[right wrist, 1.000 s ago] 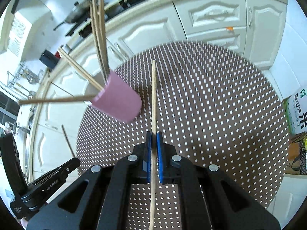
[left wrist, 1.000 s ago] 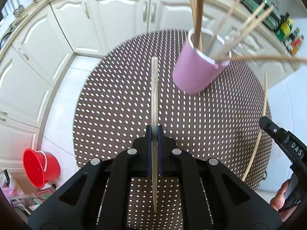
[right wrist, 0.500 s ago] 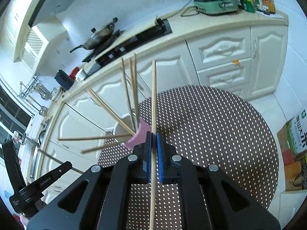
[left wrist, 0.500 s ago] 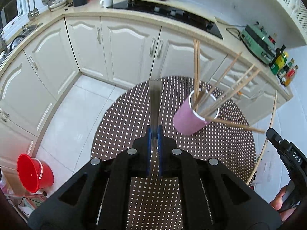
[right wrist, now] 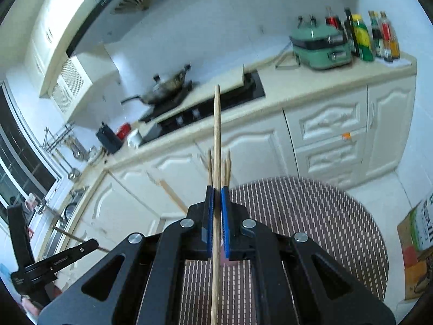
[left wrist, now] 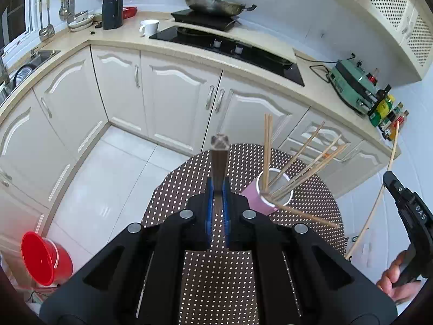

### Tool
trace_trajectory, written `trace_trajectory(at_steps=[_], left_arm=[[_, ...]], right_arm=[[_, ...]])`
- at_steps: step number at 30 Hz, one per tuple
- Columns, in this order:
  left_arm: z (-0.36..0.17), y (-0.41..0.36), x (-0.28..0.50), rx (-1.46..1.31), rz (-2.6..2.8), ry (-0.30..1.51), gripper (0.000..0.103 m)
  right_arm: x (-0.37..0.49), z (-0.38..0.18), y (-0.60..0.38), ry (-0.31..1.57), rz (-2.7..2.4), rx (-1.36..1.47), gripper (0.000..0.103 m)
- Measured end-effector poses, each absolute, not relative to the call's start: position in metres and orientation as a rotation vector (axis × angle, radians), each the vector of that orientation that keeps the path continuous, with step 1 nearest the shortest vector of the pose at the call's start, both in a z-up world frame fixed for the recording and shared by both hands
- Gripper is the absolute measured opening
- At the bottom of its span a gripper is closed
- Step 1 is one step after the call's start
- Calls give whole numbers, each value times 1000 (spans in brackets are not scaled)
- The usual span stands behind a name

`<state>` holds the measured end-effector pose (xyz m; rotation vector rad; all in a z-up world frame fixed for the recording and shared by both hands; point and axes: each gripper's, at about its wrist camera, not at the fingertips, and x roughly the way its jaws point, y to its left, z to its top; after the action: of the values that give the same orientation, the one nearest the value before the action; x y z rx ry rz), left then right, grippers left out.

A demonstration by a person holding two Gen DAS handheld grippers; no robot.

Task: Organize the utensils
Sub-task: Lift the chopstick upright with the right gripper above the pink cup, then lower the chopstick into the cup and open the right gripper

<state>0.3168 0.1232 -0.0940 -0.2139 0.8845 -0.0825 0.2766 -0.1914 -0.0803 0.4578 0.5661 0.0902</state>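
Nearest the lens, the left gripper (left wrist: 217, 189) has its jaws clamped on one chopstick (left wrist: 218, 159), gripped partway along so the tip sticks out ahead. The right gripper (right wrist: 217, 203) likewise pinches a second chopstick (right wrist: 216, 135) mid-shaft. Both sticks look light, stiff and thin, likely to pivot or slip in a loose hold, so a grip near the middle suits them. Beyond, on the dotted worktop (left wrist: 319, 189), a pink cup (left wrist: 263, 199) holds a splayed bunch of chopsticks (left wrist: 303, 170).

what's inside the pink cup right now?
The pink cup on the round dotted table holds a fanned bunch of wooden chopsticks, tops sticking out past the rim. Their lower ends and the cup bottom are hidden by its wall.
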Motion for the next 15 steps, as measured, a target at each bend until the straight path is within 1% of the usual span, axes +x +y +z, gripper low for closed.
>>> trace_trajectory(at_steps=[7,15], left_arm=[[-65,122,330,-183,-119,844,7],[-43,111,347,-138,-184,821,7]], right_arm=[[298,-67,-184,504,89,421,5],[332,-74,-172,488,90,377,5]])
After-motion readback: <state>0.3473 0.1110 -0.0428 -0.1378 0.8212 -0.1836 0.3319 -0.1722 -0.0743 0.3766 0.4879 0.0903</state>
